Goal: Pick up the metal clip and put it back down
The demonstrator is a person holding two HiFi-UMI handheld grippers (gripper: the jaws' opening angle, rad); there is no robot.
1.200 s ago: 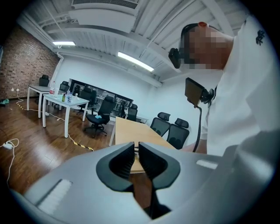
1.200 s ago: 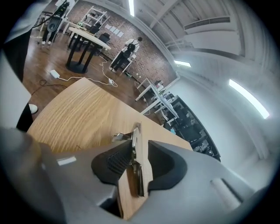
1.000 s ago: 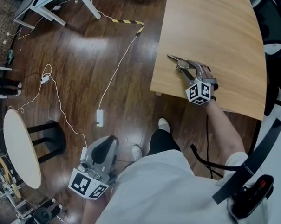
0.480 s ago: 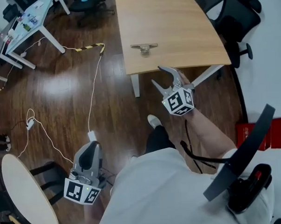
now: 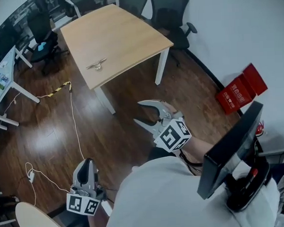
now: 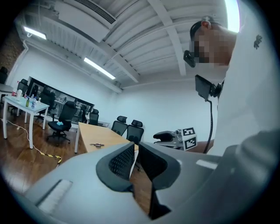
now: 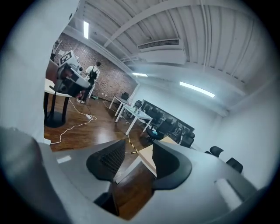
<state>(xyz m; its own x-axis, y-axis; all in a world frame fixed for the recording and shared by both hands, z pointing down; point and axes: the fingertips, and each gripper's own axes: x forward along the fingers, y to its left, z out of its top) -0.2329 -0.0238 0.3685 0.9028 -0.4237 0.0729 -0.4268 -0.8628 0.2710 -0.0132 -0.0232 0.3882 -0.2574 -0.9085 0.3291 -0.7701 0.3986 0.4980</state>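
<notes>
Right tongs (image 5: pixel 138 112), held out over the floor (image 5: pixel 54 138) in front of the person, stand with jaws well apart and nothing between them; the right gripper view (image 7: pixel 139 159) shows only floorboards and a corner of the worktop (image 7: pixel 151 156) through the gap. Left tongs (image 5: pixel 87 161), held low at the person's left side, have their jaws drawn together to a thin slit and grip nothing (image 6: pixel 135 159). Metal clip (image 5: pixel 96 65) lies on the worktop (image 5: pixel 120 36) close to its near edge, free of both tongs; the left gripper view shows it as a small shape on the tabletop (image 6: pixel 97 145). From the right tongs the clip lies ahead and to the left, well apart, with bare floor between. Its long axis runs roughly along the near edge of the worktop, crosswise to the line of approach. The right tongs appear the nearer pair, already open and pointed toward the worktop, so the pick-up probably falls to the right hand; a reach forward and leftward would be needed before the jaws could close across the clip. Chairs (image 5: pixel 168 10) stand beyond the worktop's far side.
</notes>
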